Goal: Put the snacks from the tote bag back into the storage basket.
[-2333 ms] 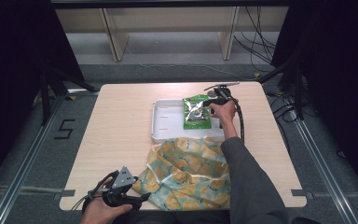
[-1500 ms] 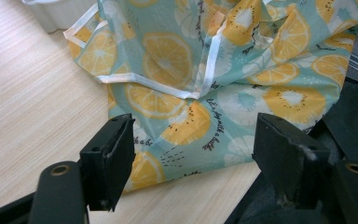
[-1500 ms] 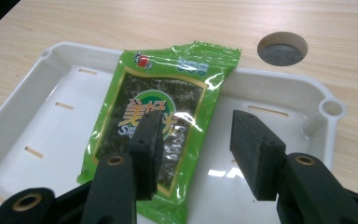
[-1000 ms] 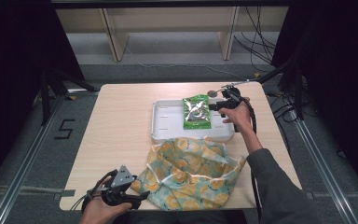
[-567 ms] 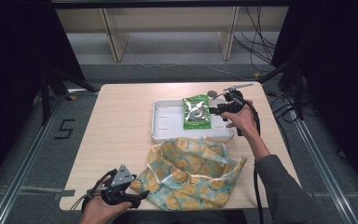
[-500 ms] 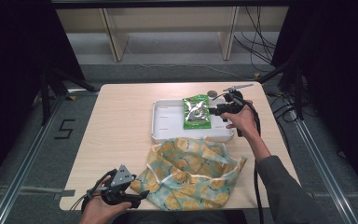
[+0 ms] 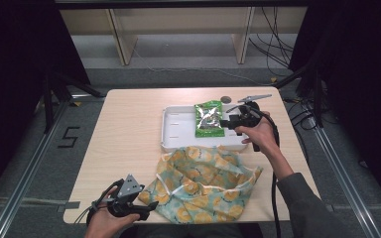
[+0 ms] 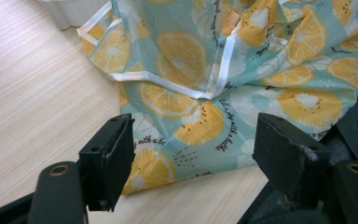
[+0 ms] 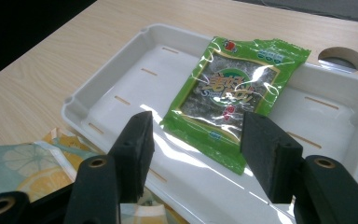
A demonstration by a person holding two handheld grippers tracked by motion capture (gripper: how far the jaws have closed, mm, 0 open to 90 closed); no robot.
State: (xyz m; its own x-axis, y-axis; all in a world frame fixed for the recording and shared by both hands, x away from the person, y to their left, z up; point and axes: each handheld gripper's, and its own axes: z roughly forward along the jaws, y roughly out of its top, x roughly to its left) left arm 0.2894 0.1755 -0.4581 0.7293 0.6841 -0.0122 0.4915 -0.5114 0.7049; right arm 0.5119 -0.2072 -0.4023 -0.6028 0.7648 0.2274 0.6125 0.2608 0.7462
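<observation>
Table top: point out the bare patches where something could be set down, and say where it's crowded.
The table is bare along its whole left side, left of the white tray and the lemon-print bag, and in a strip behind the tray. The tray's left half is free beside the green packet. The right front is crowded: bag, right gripper, forearm.

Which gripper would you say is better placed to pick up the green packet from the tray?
The right gripper, probably: it sits open at the green packet in the white tray; the left gripper is over at the bag.

Left hand-held gripper (image 8: 193, 144) and right hand-held gripper (image 9: 196, 149) both gape, empty.
</observation>
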